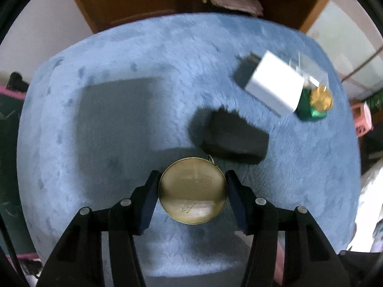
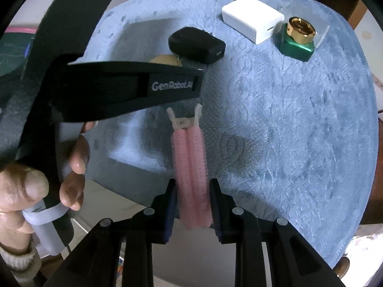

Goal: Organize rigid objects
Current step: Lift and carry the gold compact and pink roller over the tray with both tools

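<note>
Both picks look made: the left gripper (image 1: 192,191) clamps a round brass tin (image 1: 192,190) between its jaws, the right gripper (image 2: 192,205) a pink hair-roller clip (image 2: 190,165), while beyond the jaws a black adapter (image 1: 233,137), white charger (image 1: 275,82) and green bottle (image 1: 313,110) remain unsorted.

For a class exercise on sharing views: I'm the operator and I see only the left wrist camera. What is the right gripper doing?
Observer: The right gripper is shut on a pink hair clip.
Operator: Where does the clip's white end point?
Observer: Away from the camera, towards the left gripper's black body.
Operator: Does the black charger have a port?
Observer: Yes, the black charger shows a port on the end facing the green bottle.
</note>
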A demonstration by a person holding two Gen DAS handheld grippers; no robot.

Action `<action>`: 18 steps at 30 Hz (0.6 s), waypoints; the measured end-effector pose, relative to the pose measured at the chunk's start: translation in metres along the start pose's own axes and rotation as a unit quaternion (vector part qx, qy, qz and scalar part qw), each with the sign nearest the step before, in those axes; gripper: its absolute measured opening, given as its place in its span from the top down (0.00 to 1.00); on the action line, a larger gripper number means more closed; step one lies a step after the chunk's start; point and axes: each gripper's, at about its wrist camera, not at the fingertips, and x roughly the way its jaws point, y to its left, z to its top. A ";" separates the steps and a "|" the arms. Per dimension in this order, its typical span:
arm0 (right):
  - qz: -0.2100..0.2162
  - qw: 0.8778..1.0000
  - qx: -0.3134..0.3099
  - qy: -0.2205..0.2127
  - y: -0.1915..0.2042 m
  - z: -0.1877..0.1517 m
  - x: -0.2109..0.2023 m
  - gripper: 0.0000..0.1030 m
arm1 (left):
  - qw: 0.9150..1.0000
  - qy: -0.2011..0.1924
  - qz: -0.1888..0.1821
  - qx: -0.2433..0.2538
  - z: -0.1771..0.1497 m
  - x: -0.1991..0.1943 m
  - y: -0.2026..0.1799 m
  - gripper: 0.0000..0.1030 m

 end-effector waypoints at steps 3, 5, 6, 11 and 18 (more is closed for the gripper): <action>0.001 1.000 0.000 -0.009 0.000 -0.003 -0.009 0.75 | 1.000 -0.024 -0.001 -0.004 -0.002 -0.022 0.007 0.43; 0.001 1.000 0.000 -0.017 0.003 -0.005 -0.018 0.75 | 0.999 -0.043 0.001 -0.006 -0.005 -0.039 0.014 0.43; 0.003 1.000 0.001 -0.024 0.003 -0.007 -0.024 0.75 | 0.999 -0.053 -0.001 -0.010 -0.007 -0.050 0.018 0.43; 0.006 0.998 0.004 -0.055 0.004 -0.016 -0.053 0.75 | 0.995 -0.097 -0.014 -0.021 -0.019 -0.101 0.040 0.43; 0.024 0.993 -0.012 -0.117 0.019 -0.041 -0.122 0.75 | 0.989 -0.146 -0.026 -0.010 -0.064 -0.179 0.041 0.43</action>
